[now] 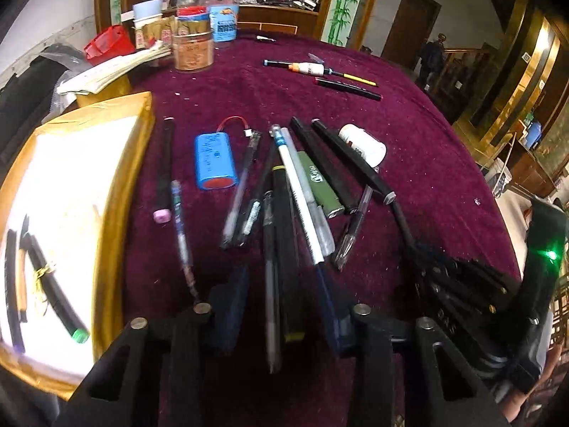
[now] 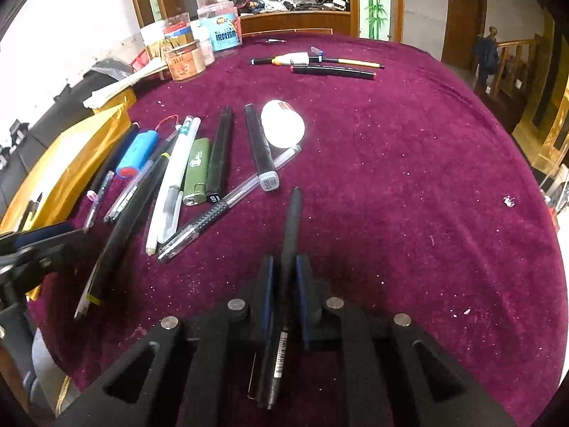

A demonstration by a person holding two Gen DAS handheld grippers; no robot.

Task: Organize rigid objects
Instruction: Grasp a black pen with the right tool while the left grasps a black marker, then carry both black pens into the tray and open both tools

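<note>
Several pens and markers lie in a loose pile (image 1: 284,192) on the purple cloth, with a blue battery pack (image 1: 215,160), a green lighter (image 1: 320,185) and a white bottle (image 1: 362,144) among them. My left gripper (image 1: 282,315) is low over the pile's near end. A black marker with a yellow band (image 1: 290,267) and a dark pen (image 1: 270,284) lie between its fingers, and I see gaps beside the pads. My right gripper (image 2: 286,277) is shut on a dark pen (image 2: 293,220) that points forward, right of the pile.
A gold box with a white inside (image 1: 117,185) stands at the left and holds a few dark pens (image 1: 53,284). Jars and tubs (image 1: 193,49) crowd the back left beside a stack of paper (image 1: 110,71). More markers (image 1: 320,69) lie far back. The table's edge curves along the right.
</note>
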